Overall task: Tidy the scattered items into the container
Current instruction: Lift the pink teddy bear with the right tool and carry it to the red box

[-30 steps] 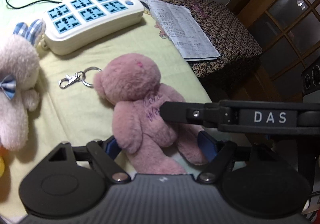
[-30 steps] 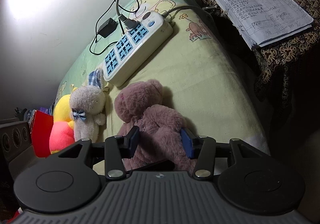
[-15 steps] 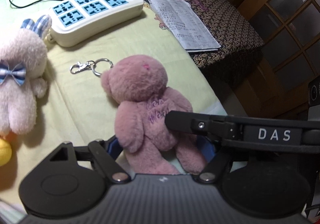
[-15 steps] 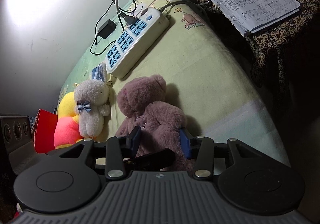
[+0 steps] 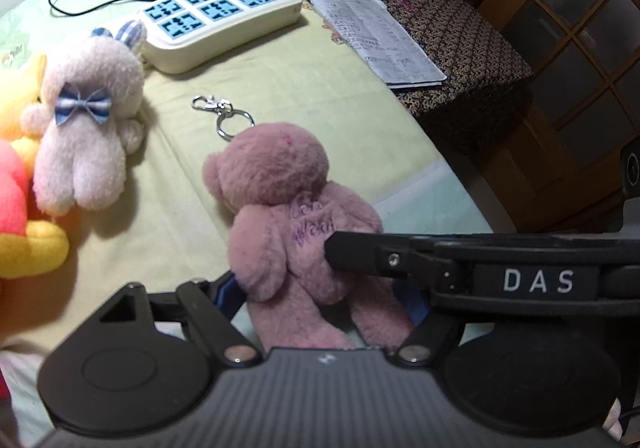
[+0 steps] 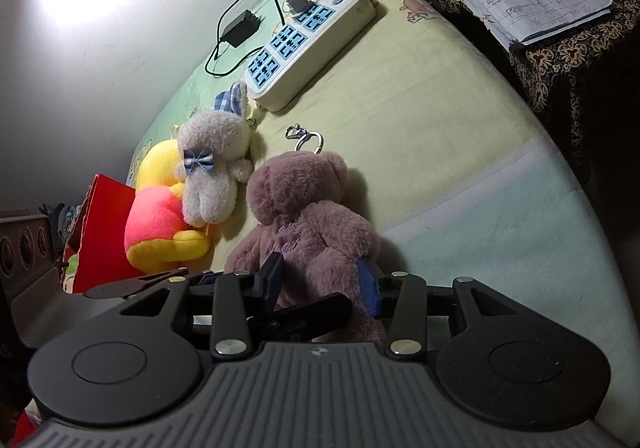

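On bed | pink fuzzy bear (image 5: 288, 216) | L tool (image 5: 316, 290) + R tool (image 6: 320, 280) both gripping it

Left gripper (image 5: 320, 298): black linkages, blue pads, silver pivot screws, ribbed grey housing. Right gripper (image 6: 320, 282): identical, lettered "DAS".

My right claw (image 6: 320, 284) has its blue pads squeezed onto the lower body of the fuzzy mauve teddy bear (image 6: 308, 224) on the pale green bedsheet (image 6: 460, 168). Just left of it sits a small white plush bunny with a blue bow (image 6: 212, 168), leaning on a yellow-and-pink plush toy (image 6: 160, 224). A white power strip with blue sockets (image 6: 308, 44) lies farther back.
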